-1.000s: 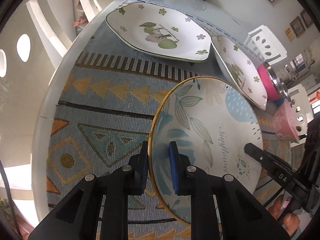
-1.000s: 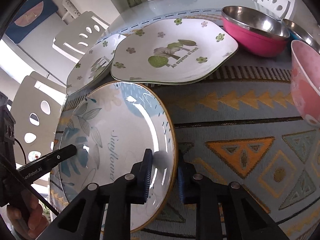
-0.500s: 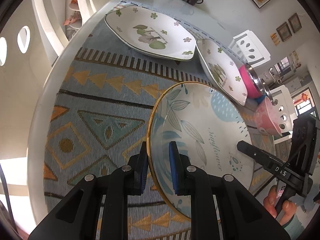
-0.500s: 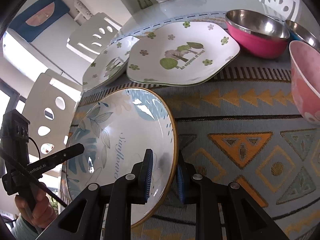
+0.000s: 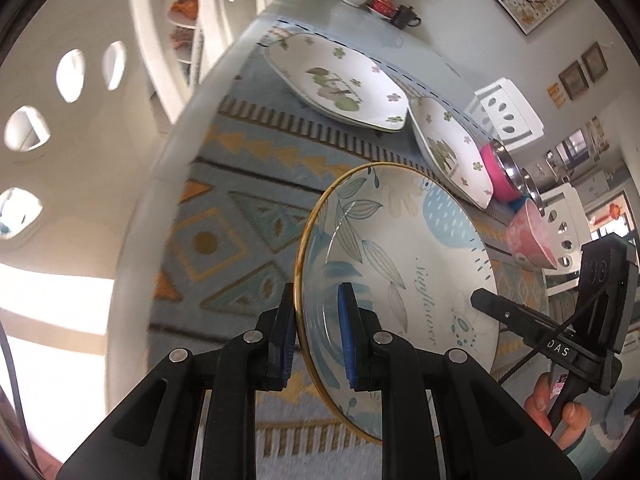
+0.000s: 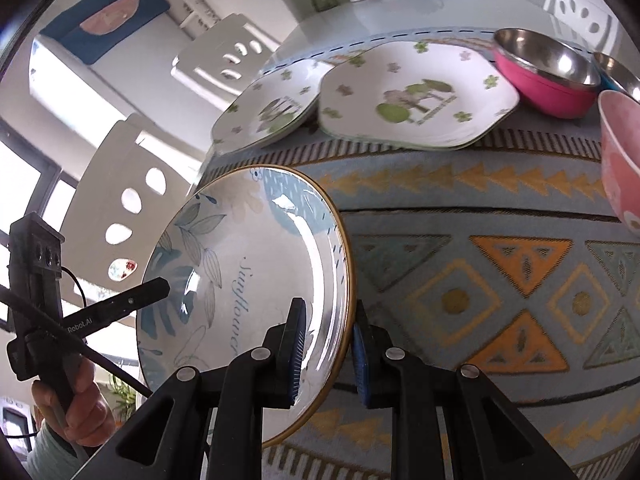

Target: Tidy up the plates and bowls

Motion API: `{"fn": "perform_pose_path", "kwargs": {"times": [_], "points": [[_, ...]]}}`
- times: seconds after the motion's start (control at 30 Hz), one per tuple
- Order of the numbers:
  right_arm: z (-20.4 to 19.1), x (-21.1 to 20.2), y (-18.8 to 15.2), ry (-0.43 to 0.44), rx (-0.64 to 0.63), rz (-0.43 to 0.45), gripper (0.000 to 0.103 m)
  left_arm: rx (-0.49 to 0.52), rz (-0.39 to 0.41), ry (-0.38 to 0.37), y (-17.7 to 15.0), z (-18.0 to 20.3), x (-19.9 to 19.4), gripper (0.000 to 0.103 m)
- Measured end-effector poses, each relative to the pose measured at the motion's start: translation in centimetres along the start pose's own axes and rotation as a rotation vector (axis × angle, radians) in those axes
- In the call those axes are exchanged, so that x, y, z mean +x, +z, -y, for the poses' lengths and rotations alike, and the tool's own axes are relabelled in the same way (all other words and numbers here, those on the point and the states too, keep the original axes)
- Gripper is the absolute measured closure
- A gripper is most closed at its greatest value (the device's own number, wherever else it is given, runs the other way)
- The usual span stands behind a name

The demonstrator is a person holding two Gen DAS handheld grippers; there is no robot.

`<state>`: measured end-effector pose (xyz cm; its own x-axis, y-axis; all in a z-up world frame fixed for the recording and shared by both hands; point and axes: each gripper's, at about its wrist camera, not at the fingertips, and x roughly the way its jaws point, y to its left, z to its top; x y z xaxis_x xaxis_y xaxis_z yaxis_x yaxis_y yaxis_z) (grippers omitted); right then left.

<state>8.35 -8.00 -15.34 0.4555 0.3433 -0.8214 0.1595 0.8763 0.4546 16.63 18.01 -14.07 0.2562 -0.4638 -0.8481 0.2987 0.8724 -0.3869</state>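
The round gold-rimmed leaf plate is tilted above the patterned cloth of the counter. The left tool pinches one edge of it and the right tool pinches the opposite edge. Beyond this plate lie two white flower plates, edges overlapping. Only the right wrist view shows the inside of the pink steel bowl; the left wrist view shows the pale pink bowl from the side.

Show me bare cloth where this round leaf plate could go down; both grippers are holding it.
Free: patterned tablecloth right of the gold-rimmed leaf plate, before the large floral plate. Crowded: the far edge, with the small floral plate, magenta steel bowl and pink bowl.
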Motion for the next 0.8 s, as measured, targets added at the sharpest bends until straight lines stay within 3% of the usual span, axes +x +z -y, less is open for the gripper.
{"fn": "perform_pose_path", "kwargs": {"times": [0.8], "points": [[-2.7, 2.7, -2.6, -0.039, -0.081, -0.073, 0.082, -0.042, -0.035, 0.065, -3.3, -3.2, 0.2, 0.087]]}}
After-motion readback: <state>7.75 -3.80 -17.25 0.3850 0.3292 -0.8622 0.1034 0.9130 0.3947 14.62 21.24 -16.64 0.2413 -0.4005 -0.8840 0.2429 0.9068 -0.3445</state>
